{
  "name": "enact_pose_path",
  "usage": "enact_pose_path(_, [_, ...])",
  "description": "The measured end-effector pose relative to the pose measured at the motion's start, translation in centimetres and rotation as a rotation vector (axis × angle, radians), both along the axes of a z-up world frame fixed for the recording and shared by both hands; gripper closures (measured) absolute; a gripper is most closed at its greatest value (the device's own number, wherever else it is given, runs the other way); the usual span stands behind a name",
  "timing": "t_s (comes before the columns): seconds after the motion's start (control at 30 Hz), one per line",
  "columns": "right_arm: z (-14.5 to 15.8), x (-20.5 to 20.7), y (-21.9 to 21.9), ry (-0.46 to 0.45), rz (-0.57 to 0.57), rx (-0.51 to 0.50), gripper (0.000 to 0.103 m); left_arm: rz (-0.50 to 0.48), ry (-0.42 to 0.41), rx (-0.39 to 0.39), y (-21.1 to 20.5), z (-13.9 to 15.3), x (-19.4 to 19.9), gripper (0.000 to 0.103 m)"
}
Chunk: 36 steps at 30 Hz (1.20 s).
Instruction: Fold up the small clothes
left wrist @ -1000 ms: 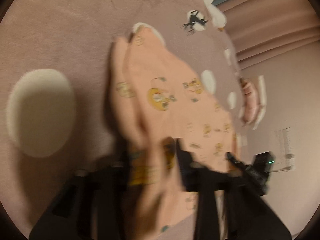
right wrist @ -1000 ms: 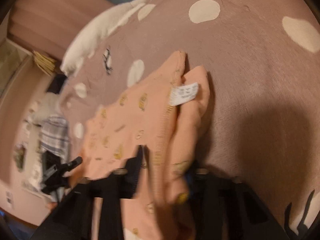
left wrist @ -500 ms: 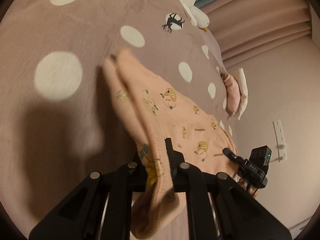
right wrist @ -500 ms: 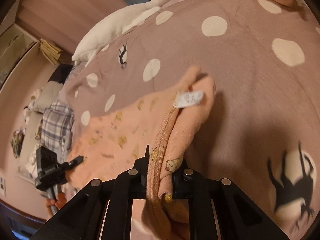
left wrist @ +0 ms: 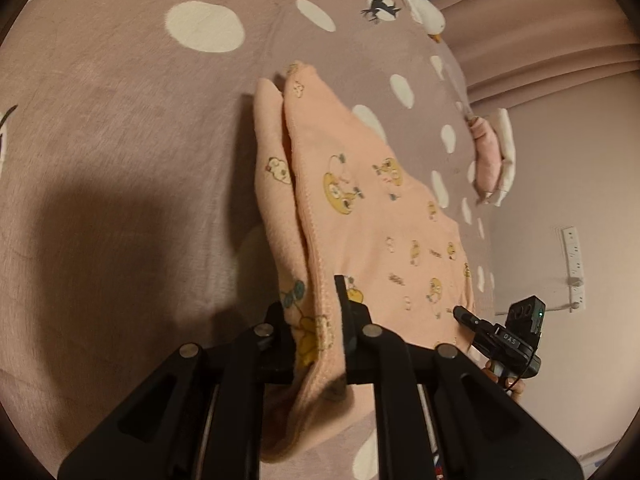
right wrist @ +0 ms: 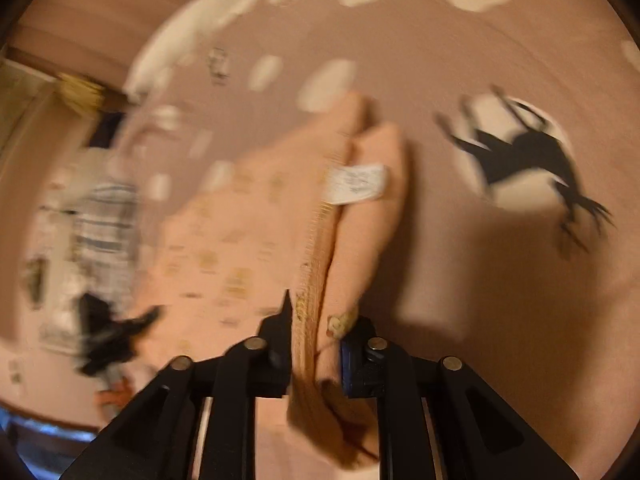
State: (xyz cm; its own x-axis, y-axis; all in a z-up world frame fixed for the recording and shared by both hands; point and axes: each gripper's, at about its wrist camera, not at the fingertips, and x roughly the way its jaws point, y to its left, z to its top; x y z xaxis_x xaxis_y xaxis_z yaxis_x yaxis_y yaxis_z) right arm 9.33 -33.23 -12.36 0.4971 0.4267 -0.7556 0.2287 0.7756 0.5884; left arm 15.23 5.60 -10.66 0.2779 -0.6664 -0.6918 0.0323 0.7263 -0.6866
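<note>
A peach baby garment with small cartoon prints hangs doubled between both grippers, and its far end rests on the bedspread. My left gripper pinches one doubled corner. Its jaws are opening, with the cloth still between the pads. In the blurred right wrist view, my right gripper holds the other corner of the garment, near a white care label. Its jaws are opening too, cloth still between them. Each gripper shows in the other's view: the right gripper and the left gripper.
The bedspread is mauve with white dots and a black bird print. A white goose plush lies at the far edge. A folded pink item and plaid clothing lie beyond the garment. A wall socket is at the right.
Both grippers have carried the garment sideways over the bedspread, so the dots and bird print have shifted in view. The right wrist view has become blurred by motion.
</note>
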Motion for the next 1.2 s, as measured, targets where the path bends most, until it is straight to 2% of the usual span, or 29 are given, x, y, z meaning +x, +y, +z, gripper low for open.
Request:
enact_pose_path(0.07, [0.3,-0.2,-0.5,-0.011,-0.037,0.005,0.074,0.009,-0.011,0.037,0.0,0.0,0.0,0.086])
enact_pose_path(0.13, [1.6,-0.7,-0.5,-0.031,-0.088,-0.115,0.059,0.015,-0.012,0.057,0.1,0.0,0.1,0.082])
enact_pose_path(0.2, [3.4,-0.9,0.4,-0.057,-0.14,-0.305,0.056,0.016,-0.016,0.073,0.3,-0.1,0.2,0.078])
enact_pose_path(0.3, [5.3,-0.1,3.3,-0.139,-0.069,-0.391,0.056,0.004,-0.027,0.099,0.1,-0.2,0.3,0.075])
enact_pose_path(0.43, [5.9,2.6,7.8,-0.22,0.085,-0.412,0.056,-0.005,-0.039,0.122,-0.2,-0.1,0.4,0.073])
enact_pose_path(0.53, [5.4,5.5,11.0,-0.24,0.172,-0.385,0.057,-0.018,-0.05,0.151,-0.5,0.0,0.4,0.073])
enact_pose_path(0.57, [5.2,6.9,12.0,-0.244,0.193,-0.369,0.06,-0.022,-0.052,0.16,-0.6,0.1,0.5,0.073])
enact_pose_path(0.63, [4.6,9.4,13.6,-0.222,0.216,-0.331,0.076,-0.025,-0.054,0.168,-0.7,0.1,0.6,0.073])
enact_pose_path(0.7, [4.1,10.6,14.6,-0.202,0.218,-0.305,0.085,-0.023,-0.055,0.169,-0.8,0.1,0.7,0.073])
enact_pose_path(0.77, [3.5,12.3,15.3,-0.174,0.215,-0.3,0.088,-0.024,-0.055,0.166,-0.8,0.0,0.8,0.074])
enact_pose_path(0.93, [2.0,11.6,16.1,-0.128,0.235,-0.348,0.092,-0.05,-0.061,0.175,-1.2,0.1,0.9,0.075])
enact_pose_path(1.1, [2.9,10.2,15.4,-0.124,0.239,-0.324,0.092,-0.056,-0.069,0.196,-1.5,0.2,1.0,0.075])
enact_pose_path(1.2, [4.1,7.9,15.7,-0.172,0.281,-0.306,0.092,-0.056,-0.077,0.21,-1.8,0.4,0.9,0.075])
